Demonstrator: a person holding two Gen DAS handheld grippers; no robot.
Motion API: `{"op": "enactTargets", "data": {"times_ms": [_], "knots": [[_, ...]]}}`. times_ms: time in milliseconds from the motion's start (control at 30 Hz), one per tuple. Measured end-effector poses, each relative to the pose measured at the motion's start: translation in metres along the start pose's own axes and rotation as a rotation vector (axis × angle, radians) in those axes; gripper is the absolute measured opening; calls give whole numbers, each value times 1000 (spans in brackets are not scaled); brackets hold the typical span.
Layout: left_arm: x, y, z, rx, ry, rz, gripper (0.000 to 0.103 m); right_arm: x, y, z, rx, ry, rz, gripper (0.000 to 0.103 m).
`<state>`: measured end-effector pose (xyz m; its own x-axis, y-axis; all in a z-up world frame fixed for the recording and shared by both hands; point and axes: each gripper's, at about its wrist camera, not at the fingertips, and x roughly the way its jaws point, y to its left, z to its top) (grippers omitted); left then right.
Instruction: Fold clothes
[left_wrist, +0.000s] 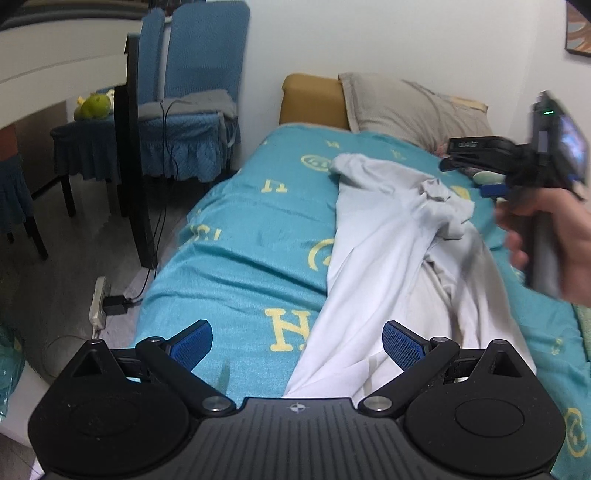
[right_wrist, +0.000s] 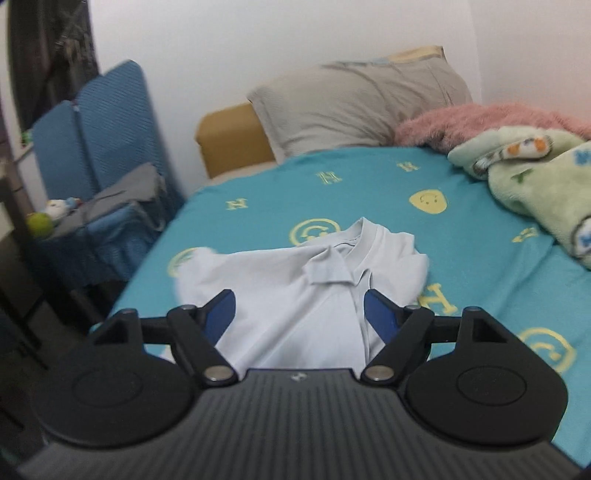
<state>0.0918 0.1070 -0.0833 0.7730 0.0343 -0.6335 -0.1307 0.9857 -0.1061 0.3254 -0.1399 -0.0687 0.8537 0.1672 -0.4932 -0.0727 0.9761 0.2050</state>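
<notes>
While the left gripper held its blue-padded fingers wide apart, nothing sat clamped between them; the pale white polo shirt lay rumpled on the teal patterned bedspread, running ahead from between the fingers. From the right wrist, the right gripper stood open too (empty), the shirt's collar just beyond its fingertips.

Soft indoor light — blurred, bowed edges
</notes>
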Motion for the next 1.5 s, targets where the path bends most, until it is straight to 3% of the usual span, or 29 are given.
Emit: {"op": "enactTargets", "data": {"times_ms": [367,600,833,1167,1367,1500], "knots": [[-53,-6,4,52,-131,2,100,-216,19,-33,-26,-69,41,78],[-97,5,-4,-15,-137,-35,100,-303,13,-67,-9,-87,46,78],[-109,-1,-10,6,-107,-25,100,-332,-6,-90,45,-85,51,78],[-95,-10,-14,88,-15,33,100,-328,-28,-105,85,-59,83,78],[-82,13,13,96,88,-6,100,-322,-37,-112,110,-22,100,78],[-70,43,35,138,162,-71,96,-314,-41,-114,130,16,122,78]]}}
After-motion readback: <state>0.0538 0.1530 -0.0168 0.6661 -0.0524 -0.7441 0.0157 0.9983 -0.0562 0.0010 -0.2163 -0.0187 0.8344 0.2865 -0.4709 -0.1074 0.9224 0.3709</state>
